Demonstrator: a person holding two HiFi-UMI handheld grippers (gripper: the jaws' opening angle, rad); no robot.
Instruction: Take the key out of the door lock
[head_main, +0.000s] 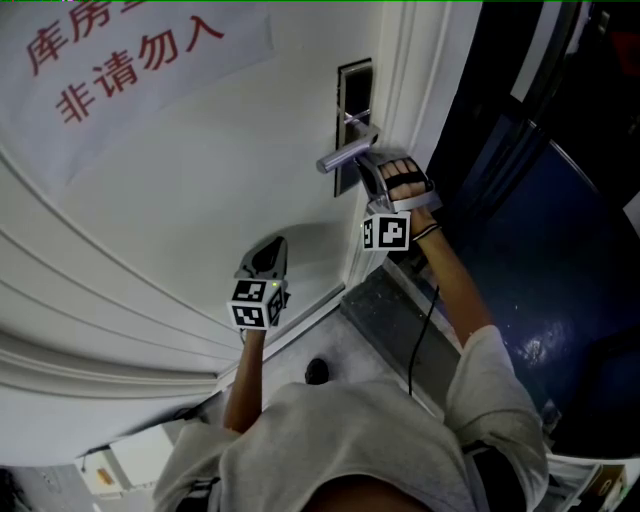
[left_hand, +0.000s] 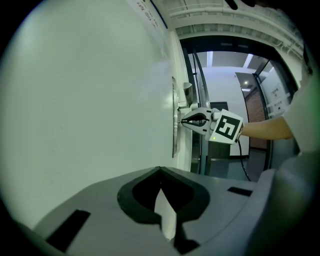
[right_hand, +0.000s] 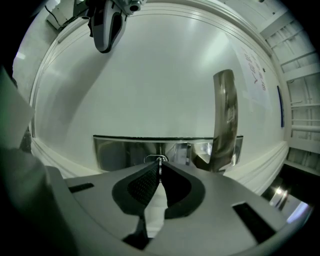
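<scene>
At lock plate: we see the key seated in the cylinder, just beside the handle, on the white door.
Key, feel: we judge it small, light, stiff metal. It looks smooth, so prob. slippery edge-on. Not fragile, but it may bind if pulled crooked.
Key, where to hold: on the flat head, pads on both faces, w/ the pull straight out along the shaft. We'd avoid any twist.
Right tongs: closed down to a sliver, tips pinching a thin bright strip we take for the key head. Nothing else is in them.
Key vs right tongs: right at the tips, betw. the pads, touching both. These tongs point level into the plate, w/ the handle off to one side & clear of them.
Left tongs: closed, empty, facing bare door.
Key vs left tongs: well apart, since the lock sits further along the door, toward its edge.
Risk: w/ so little of the head in the grip, we reckon it could slip.
</scene>
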